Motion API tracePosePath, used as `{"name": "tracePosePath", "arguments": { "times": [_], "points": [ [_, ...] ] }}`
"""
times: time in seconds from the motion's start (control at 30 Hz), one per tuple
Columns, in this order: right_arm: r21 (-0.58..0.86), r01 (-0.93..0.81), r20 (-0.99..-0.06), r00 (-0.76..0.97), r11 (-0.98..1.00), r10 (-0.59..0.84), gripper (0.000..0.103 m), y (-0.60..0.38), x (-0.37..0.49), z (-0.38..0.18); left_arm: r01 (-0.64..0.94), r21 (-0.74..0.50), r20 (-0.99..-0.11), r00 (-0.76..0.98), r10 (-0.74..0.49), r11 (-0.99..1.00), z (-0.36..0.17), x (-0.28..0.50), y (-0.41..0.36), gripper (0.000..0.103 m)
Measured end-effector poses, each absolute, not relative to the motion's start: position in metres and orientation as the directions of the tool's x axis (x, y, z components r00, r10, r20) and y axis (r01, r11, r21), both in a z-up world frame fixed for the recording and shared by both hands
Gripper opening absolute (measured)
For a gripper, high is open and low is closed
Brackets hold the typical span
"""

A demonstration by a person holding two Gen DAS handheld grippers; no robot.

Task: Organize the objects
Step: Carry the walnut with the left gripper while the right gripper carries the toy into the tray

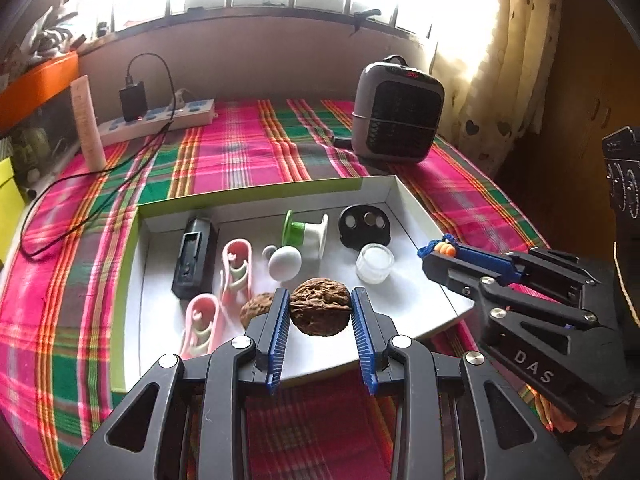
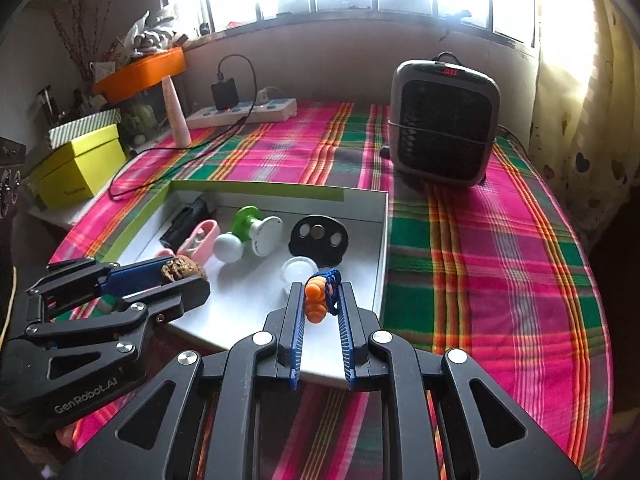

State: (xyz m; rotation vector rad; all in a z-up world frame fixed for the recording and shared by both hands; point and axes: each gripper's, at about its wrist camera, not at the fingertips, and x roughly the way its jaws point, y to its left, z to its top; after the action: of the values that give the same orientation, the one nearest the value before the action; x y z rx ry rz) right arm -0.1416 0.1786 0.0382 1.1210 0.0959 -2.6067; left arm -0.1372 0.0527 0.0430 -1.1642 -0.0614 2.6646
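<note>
My left gripper (image 1: 320, 306) is shut on a brown walnut (image 1: 320, 306) and holds it just above the front of a shallow white box with a green rim (image 1: 248, 194). A second walnut (image 1: 256, 309) lies in the box beside it. My right gripper (image 2: 320, 296) is shut on a small orange bead charm with a blue cord (image 2: 316, 300) over the box's front right corner. It also shows in the left wrist view (image 1: 440, 249). The left gripper shows in the right wrist view (image 2: 188, 276).
The box holds a black case (image 1: 194, 256), two pink clips (image 1: 236, 268), a white knob (image 1: 284, 263), a green-and-white spool (image 1: 306, 234), a black disc (image 1: 364, 226) and a clear jar (image 1: 375, 263). A heater (image 1: 398, 120), power strip (image 1: 160, 120) and cable stand behind on the plaid cloth.
</note>
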Motion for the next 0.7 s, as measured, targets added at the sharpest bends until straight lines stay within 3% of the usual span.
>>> {"name": "tracePosePath", "arguments": {
  "times": [0.7],
  "points": [
    [-0.029,0.315,-0.754,-0.630,-0.949,-0.186,0.017,0.170,-0.167,0.022,-0.207,-0.126,-0.743,-0.628,0.230,-0.970,0.029,-0.159,0.060,0.029]
  ]
}}
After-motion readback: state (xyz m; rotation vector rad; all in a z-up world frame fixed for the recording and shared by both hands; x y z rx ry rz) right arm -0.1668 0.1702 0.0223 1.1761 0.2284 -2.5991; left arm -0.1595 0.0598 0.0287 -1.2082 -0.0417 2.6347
